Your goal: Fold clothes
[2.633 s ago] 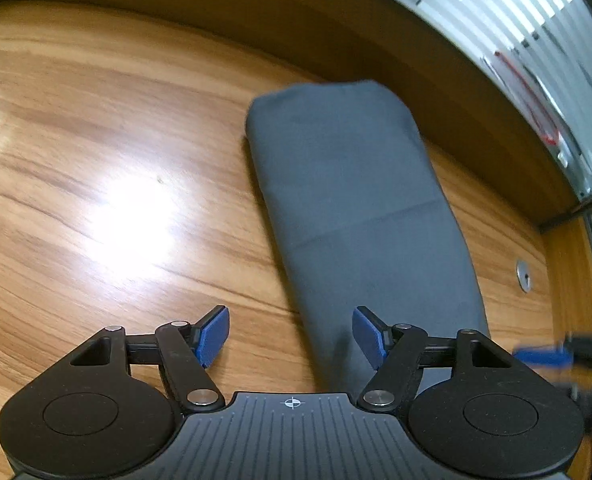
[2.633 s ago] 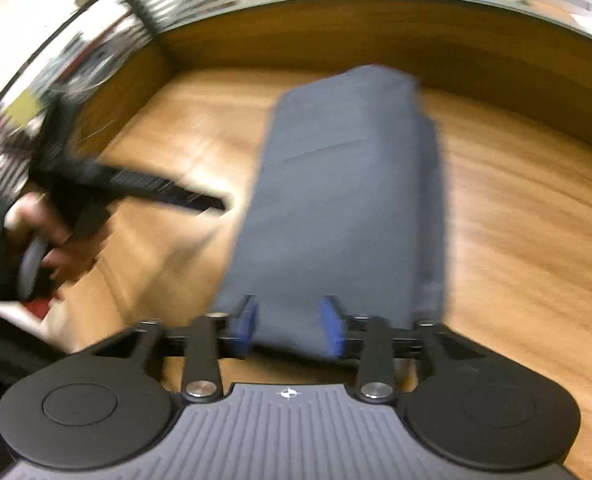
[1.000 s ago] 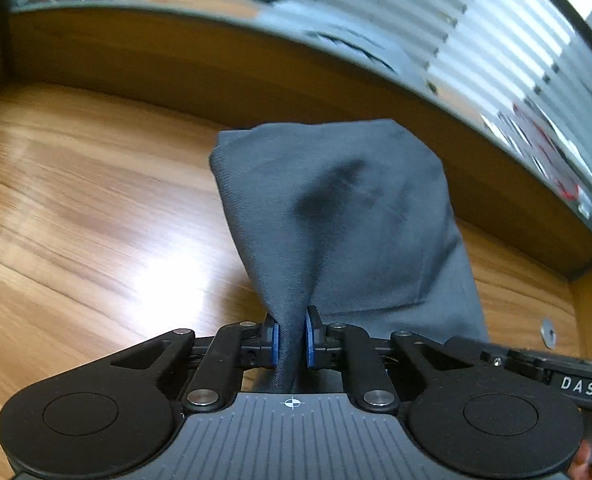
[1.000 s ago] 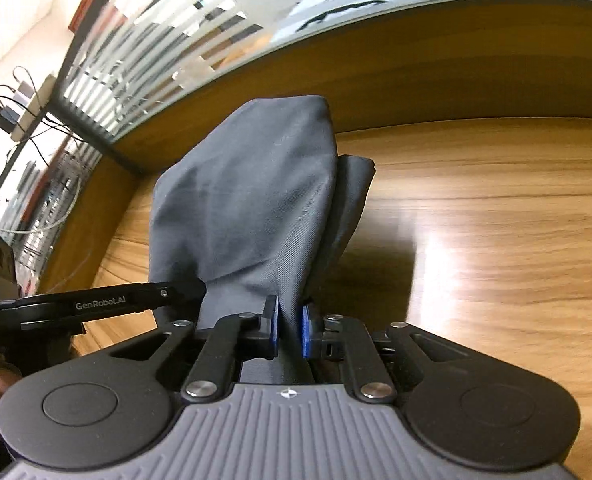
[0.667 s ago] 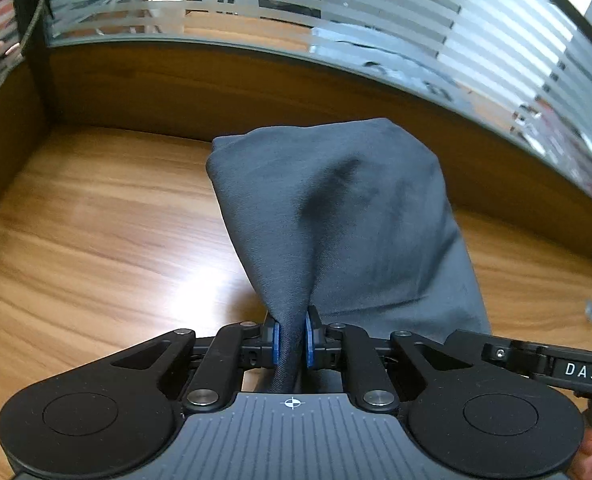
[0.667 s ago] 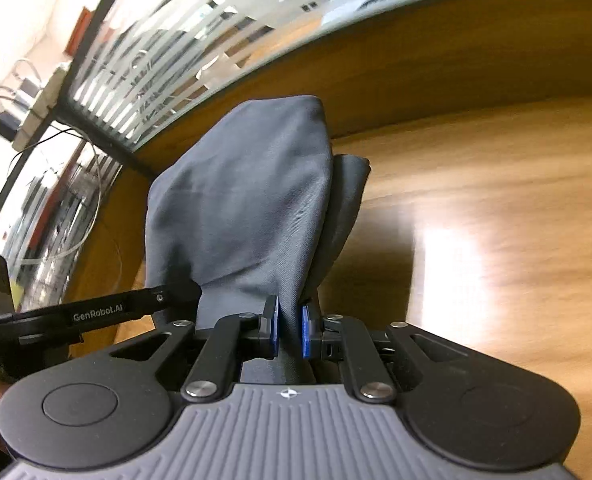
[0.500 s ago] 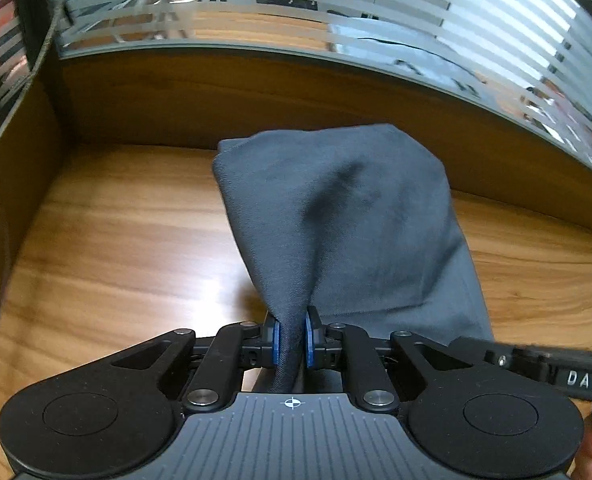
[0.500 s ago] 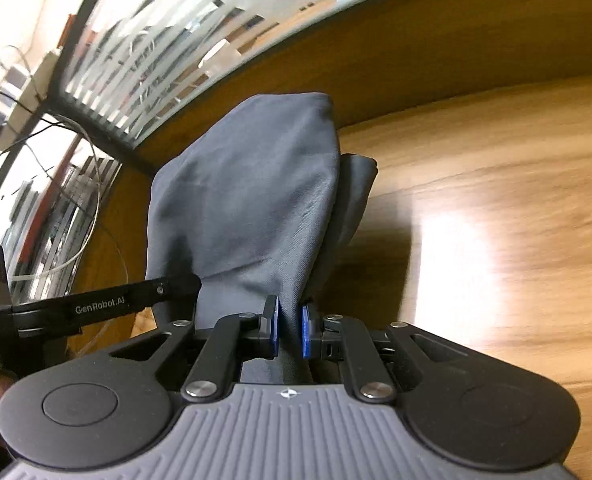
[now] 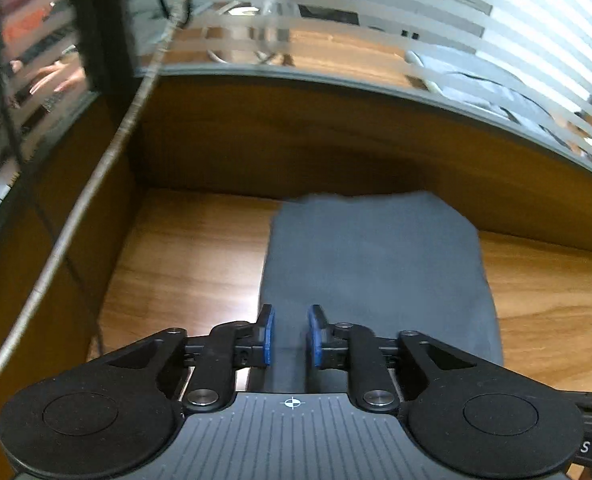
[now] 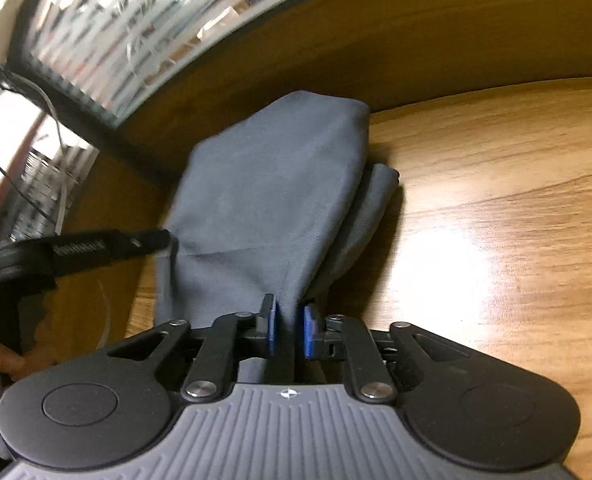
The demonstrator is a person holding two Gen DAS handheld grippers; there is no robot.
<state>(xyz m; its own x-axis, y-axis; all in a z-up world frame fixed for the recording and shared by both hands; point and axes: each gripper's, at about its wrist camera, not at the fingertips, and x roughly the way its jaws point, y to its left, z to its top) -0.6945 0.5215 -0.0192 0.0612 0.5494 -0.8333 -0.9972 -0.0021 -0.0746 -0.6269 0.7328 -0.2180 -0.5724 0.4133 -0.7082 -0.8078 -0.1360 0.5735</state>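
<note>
Lying along the worktop's [image 9: 183,264] back edge: grey garment [image 9: 376,272], folded double. Left gripper [image 9: 289,336] parted, cloth loose between. Right gripper [image 10: 287,330] slightly parted, fold apparently still pinched. Risk: withdrawal drags top layer askew.

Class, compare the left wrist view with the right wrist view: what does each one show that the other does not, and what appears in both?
Only the left wrist view shows the left gripper head-on, jaws parted, with cloth between them. Only the right wrist view shows the right gripper, jaws slightly parted around a raised fold, a second cloth layer beneath, and a glare patch. Both show the grey garment on the wooden desk beside striped glass.
</note>
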